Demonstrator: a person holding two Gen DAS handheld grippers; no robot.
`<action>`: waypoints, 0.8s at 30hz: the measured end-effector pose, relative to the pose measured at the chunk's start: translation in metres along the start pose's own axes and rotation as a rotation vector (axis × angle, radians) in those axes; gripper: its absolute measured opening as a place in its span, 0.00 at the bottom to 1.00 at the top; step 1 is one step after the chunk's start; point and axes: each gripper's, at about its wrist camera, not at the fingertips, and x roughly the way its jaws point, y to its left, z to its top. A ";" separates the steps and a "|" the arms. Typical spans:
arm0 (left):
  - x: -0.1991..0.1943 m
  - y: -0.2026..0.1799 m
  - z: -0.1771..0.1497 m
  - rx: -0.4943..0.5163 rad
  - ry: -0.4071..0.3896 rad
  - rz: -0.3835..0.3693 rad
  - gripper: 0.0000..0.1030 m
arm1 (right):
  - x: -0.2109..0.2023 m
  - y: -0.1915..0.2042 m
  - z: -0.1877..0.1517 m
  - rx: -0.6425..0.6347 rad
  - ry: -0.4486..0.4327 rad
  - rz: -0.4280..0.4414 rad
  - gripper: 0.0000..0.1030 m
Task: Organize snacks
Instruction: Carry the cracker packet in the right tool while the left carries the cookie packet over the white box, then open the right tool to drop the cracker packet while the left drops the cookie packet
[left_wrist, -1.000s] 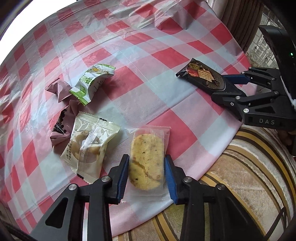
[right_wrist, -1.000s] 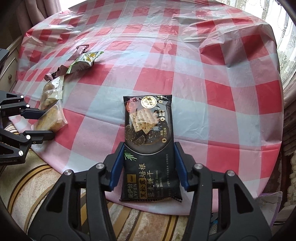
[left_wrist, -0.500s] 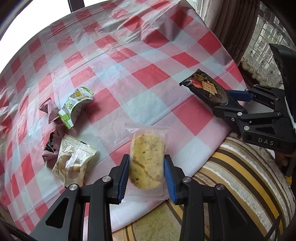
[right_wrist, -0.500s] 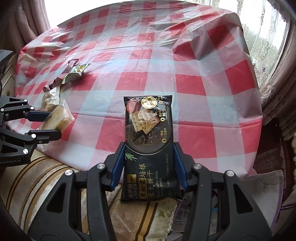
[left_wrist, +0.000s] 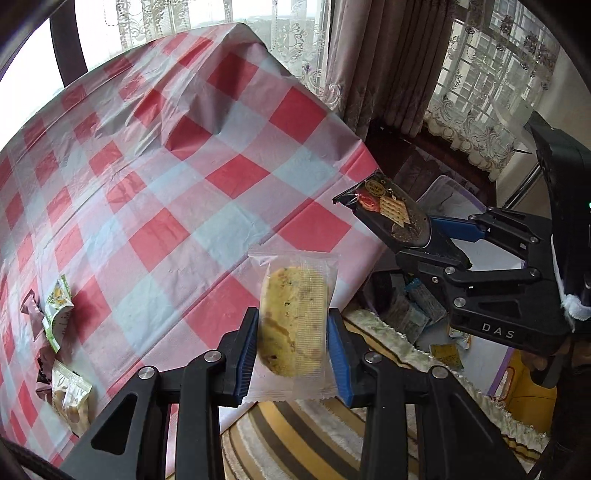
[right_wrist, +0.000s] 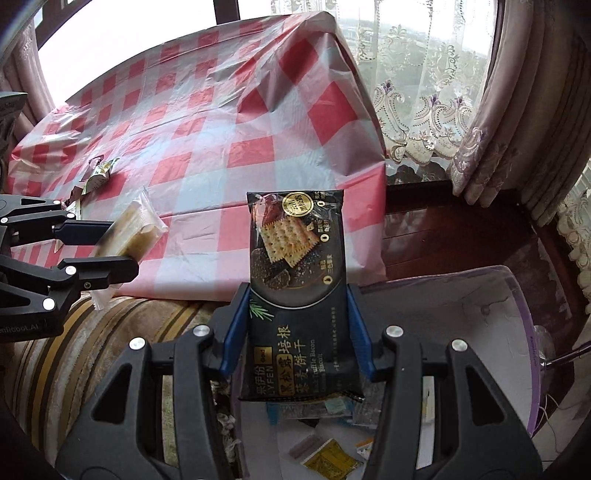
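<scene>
A: Left wrist view: my left gripper (left_wrist: 291, 339) has its jaws clamped on the clear-wrapped cookie (left_wrist: 293, 321), held above the checked surface (left_wrist: 184, 177) edge.

B: Right wrist view: my right gripper (right_wrist: 297, 328) grips the black cracker packet (right_wrist: 297, 280), over a white bin (right_wrist: 491, 306) holding wrappers.

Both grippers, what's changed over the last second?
Left gripper carried its cookie packet and right gripper its black cracker pack off the table's edge, over a bin. Both grips unchanged; leftover snacks stayed put.
</scene>
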 end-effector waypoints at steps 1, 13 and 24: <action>0.002 -0.009 0.005 0.011 -0.003 -0.015 0.36 | -0.002 -0.009 -0.002 0.017 -0.001 -0.014 0.52; 0.052 -0.100 0.041 0.159 0.087 -0.155 0.36 | 0.006 -0.116 -0.041 0.244 0.051 -0.164 0.52; 0.096 -0.134 0.063 0.157 0.168 -0.221 0.36 | 0.018 -0.152 -0.051 0.330 0.075 -0.195 0.52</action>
